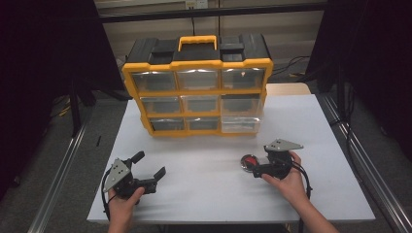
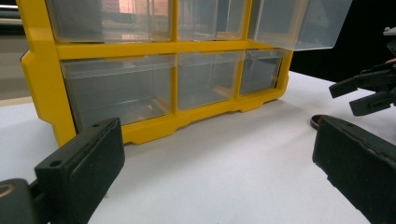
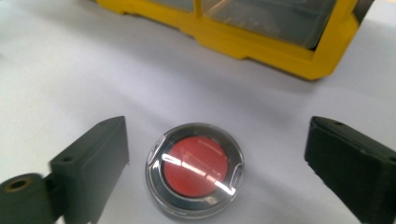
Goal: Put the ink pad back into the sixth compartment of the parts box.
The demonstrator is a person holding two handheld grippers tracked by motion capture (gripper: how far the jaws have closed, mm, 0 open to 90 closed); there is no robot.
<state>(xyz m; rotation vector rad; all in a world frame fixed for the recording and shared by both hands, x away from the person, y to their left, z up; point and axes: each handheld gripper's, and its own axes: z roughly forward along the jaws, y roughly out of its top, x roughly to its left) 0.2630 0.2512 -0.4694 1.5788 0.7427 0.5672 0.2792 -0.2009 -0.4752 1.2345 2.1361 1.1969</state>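
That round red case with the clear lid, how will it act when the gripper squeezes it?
The round case looks rigid, so it probably won't flex. Its glossy lid and curved rim may slip between the right gripper's open jaws. Lying flat on the white table, it seems unlikely to roll.

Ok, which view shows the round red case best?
The right gripper view: the round red case lies large between open jaws. In the high view it is small; the left gripper view catches its edge.

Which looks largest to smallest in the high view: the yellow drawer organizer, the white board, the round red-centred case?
1. White rectangular board on the table
2. Yellow and black plastic drawer organizer with clear drawers
3. Small round clear case with red centre
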